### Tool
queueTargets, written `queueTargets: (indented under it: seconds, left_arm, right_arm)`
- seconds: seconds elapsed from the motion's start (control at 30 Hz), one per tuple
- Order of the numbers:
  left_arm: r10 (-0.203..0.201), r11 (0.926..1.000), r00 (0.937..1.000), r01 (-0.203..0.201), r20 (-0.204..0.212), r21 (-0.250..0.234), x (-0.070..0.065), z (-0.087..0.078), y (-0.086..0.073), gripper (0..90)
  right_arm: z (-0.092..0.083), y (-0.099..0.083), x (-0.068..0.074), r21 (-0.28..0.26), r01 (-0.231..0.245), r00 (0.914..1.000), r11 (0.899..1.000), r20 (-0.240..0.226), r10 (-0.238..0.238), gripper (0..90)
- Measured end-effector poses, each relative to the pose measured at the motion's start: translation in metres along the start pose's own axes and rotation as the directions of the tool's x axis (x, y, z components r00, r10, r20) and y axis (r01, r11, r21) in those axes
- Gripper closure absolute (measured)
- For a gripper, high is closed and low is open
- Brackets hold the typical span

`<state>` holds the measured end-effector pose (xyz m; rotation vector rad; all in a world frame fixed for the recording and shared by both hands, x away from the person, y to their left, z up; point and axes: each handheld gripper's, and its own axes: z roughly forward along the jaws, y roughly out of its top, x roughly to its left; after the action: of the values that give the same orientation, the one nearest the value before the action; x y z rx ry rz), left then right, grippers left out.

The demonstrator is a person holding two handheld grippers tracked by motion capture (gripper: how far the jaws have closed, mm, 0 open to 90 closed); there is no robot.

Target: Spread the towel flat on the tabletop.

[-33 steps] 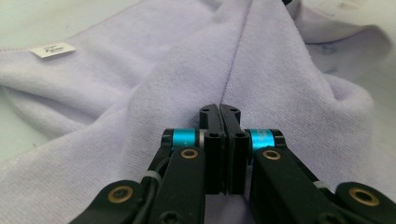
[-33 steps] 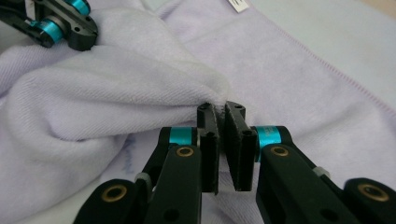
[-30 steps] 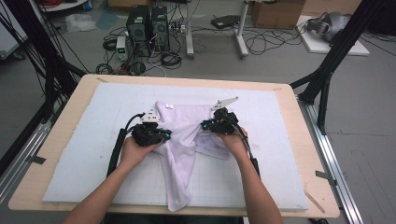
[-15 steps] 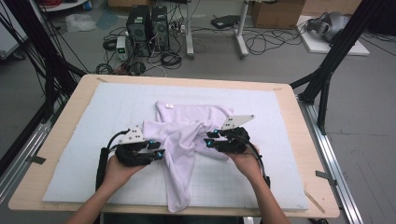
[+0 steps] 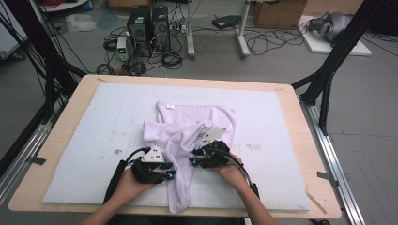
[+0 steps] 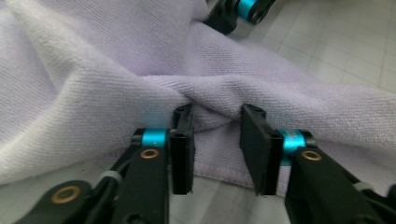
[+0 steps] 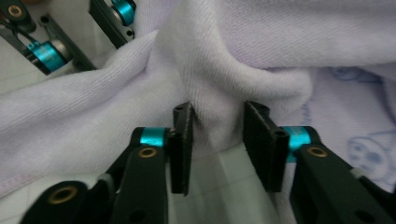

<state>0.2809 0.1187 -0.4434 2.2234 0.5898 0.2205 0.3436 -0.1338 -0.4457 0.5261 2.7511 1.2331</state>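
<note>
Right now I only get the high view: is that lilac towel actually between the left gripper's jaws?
Observer: Yes. A bunched fold of the towel sits between the jaws of the left gripper, which have just been closing.
Operator: And the other one?
Observer: The right gripper has a fold between its jaws too; they have just been opening.
Operator: Anything else up close?
Observer: A stitched hem runs along the towel's edge below the left jaws.

Your towel (image 5: 187, 136) is pale lilac with a small white tag near its far edge, and faint blue cartoon prints (image 7: 369, 149). Your grippers are black with turquoise collars (image 6: 154, 138). The desk (image 5: 61, 140) is tan under a whitish gridded mat (image 5: 281, 140).
</note>
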Motion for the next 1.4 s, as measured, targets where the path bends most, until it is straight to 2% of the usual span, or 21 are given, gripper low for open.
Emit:
queueTargets:
  seconds: [0.07,0.1,0.17,0.33,0.43,0.47,0.5,0.57,0.7,0.8,0.87,0.97,1.0,1.03,1.07,1.13,1.2,1.3,1.33,1.37,1.4]
  left_arm:
    - [0.006,1.0000,0.9999,-0.006,0.011,-0.008,0.002,0.000,-0.001,85.1]
    - [0.007,0.9999,0.9998,-0.007,0.017,-0.013,0.003,0.000,-0.001,86.9]
    - [-0.009,0.9998,0.9996,0.010,0.026,-0.015,0.004,-0.001,-0.001,87.9]
    - [0.003,0.9993,0.9998,-0.002,0.018,-0.037,0.003,-0.013,-0.001,88.4]
    - [0.002,0.9957,1.0000,-0.001,0.004,-0.092,-0.001,-0.042,0.000,88.5]
    - [0.002,0.9957,1.0000,-0.001,0.004,-0.092,-0.001,-0.042,0.000,88.5]
    - [0.009,0.9938,0.9999,-0.010,-0.008,-0.110,-0.002,-0.058,0.001,88.5]
    - [0.012,0.9908,0.9997,-0.014,-0.021,-0.134,-0.004,-0.074,0.002,88.5]
    - [0.020,0.9880,0.9983,-0.028,-0.055,-0.152,-0.002,-0.100,0.001,88.5]
    - [0.001,0.9876,0.9957,-0.015,-0.092,-0.157,0.006,-0.111,-0.001,88.6]
    - [-0.032,0.9877,0.9933,0.014,-0.111,-0.155,0.016,-0.111,-0.004,88.5]
    - [-0.071,0.9863,0.9902,0.051,-0.121,-0.157,0.028,-0.103,-0.006,87.9]
    - [-0.087,0.9838,0.9887,0.066,-0.122,-0.167,0.030,-0.101,-0.006,86.2]
    - [-0.087,0.9838,0.9887,0.066,-0.122,-0.167,0.030,-0.101,-0.006,81.2]
    - [-0.097,0.9820,0.9884,0.076,-0.116,-0.173,0.032,-0.099,-0.004,73.3]
    - [-0.110,0.9783,0.9893,0.091,-0.095,-0.186,0.031,-0.093,0.000,65.7]
    - [-0.100,0.9801,0.9921,0.085,-0.075,-0.179,0.028,-0.084,0.003,60.9]
    - [-0.088,0.9841,0.9942,0.078,-0.061,-0.160,0.024,-0.075,0.004,56.7]
    - [-0.084,0.9875,0.9952,0.076,-0.051,-0.138,0.021,-0.065,0.004,55.2]
    - [-0.084,0.9875,0.9952,0.076,-0.051,-0.138,0.021,-0.065,0.004,54.6]
    - [-0.072,0.9923,0.9964,0.067,-0.046,-0.104,0.018,-0.053,0.004,54.5]
  right_arm:
    - [0.000,0.001,-0.001,-0.002,-0.007,0.9999,1.000,-0.015,0.007,78.1]
    - [0.001,0.002,-0.001,-0.002,-0.001,0.9995,1.000,-0.032,0.001,82.9]
    - [-0.001,0.002,0.002,0.002,0.012,0.9992,1.000,-0.037,-0.012,84.3]
    - [-0.018,0.005,0.007,-0.040,0.004,0.9992,0.999,-0.038,-0.006,84.3]
    - [-0.041,0.010,0.024,-0.086,0.040,0.9985,0.996,-0.034,-0.043,84.2]
    - [-0.047,0.012,0.028,-0.096,0.048,0.9979,0.994,-0.038,-0.052,84.2]
    - [-0.053,0.013,0.034,-0.104,0.055,0.9975,0.993,-0.040,-0.059,84.2]
    - [-0.061,0.017,0.044,-0.119,0.075,0.9958,0.990,-0.045,-0.080,84.2]
    - [-0.073,0.026,0.064,-0.154,0.103,0.9910,0.983,-0.069,-0.114,84.1]
    - [-0.072,0.040,0.073,-0.176,0.120,0.9862,0.977,-0.092,-0.137,83.8]
    - [-0.064,0.049,0.071,-0.176,0.130,0.9856,0.976,-0.085,-0.146,83.1]
    - [-0.041,0.062,0.054,-0.128,0.139,0.9891,0.982,-0.030,-0.144,81.0]
    - [-0.029,0.065,0.043,-0.111,0.122,0.9923,0.986,-0.010,-0.124,80.5]
    - [-0.029,0.065,0.043,-0.111,0.122,0.9923,0.986,-0.010,-0.124,80.5]
    - [-0.015,0.067,0.027,-0.087,0.077,0.9969,0.993,0.017,-0.076,74.5]
    - [-0.009,0.065,0.016,-0.092,0.034,0.9994,0.995,0.016,-0.032,72.1]
    - [-0.012,0.063,0.015,-0.108,0.016,0.9999,0.994,0.006,-0.016,69.3]
    - [-0.025,0.057,0.020,-0.151,0.031,0.9994,0.988,0.019,-0.029,66.0]
    - [-0.037,0.049,0.026,-0.165,0.051,0.9981,0.985,0.043,-0.045,63.9]
    - [-0.037,0.049,0.026,-0.165,0.051,0.9981,0.985,0.043,-0.045,63.9]
    - [-0.048,0.037,0.030,-0.178,0.056,0.9972,0.982,0.060,-0.046,62.6]
